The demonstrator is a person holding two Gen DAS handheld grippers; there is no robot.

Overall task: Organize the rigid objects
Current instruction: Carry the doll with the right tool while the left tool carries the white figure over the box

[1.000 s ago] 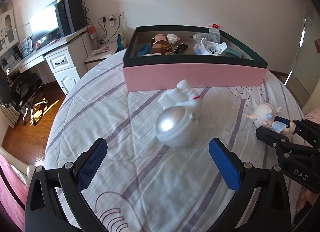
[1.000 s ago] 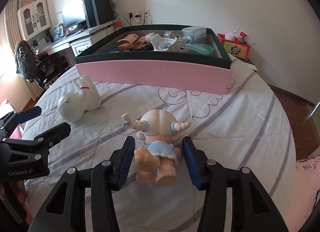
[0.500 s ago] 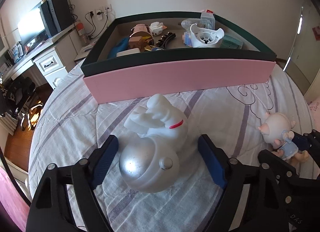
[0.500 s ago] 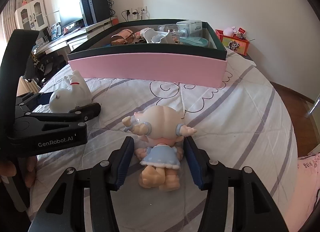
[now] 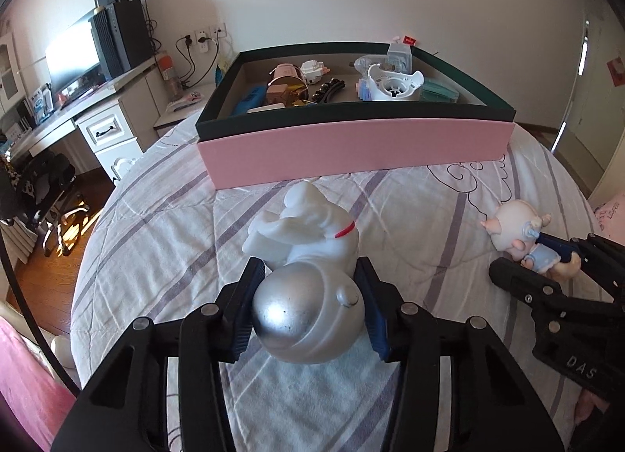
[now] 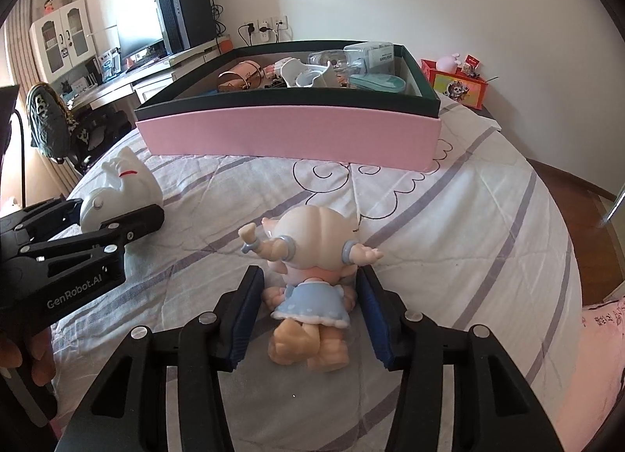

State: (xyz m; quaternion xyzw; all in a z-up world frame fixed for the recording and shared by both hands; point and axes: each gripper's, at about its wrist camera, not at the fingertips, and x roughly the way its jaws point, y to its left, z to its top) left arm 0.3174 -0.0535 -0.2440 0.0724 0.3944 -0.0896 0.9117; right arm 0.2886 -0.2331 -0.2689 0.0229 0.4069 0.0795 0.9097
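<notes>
Clearly, "GenRobot.AI" marks left gripper point(image 6: 117, 219) — "DAS" the right gripper point(image 5: 547, 257).

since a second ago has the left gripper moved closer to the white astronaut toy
Yes. The left gripper has come forward toward the pink box; its jaws are closing around the astronaut toy, now between the pads.

I've brought my left gripper point(image 5: 308, 296) forward around the astronaut figurine point(image 5: 308, 284), its jaws closing from wide apart onto the silver helmet.

"GenRobot.AI" on left claw point(image 6: 121, 214); "DAS" on right claw point(image 5: 547, 260)
</notes>
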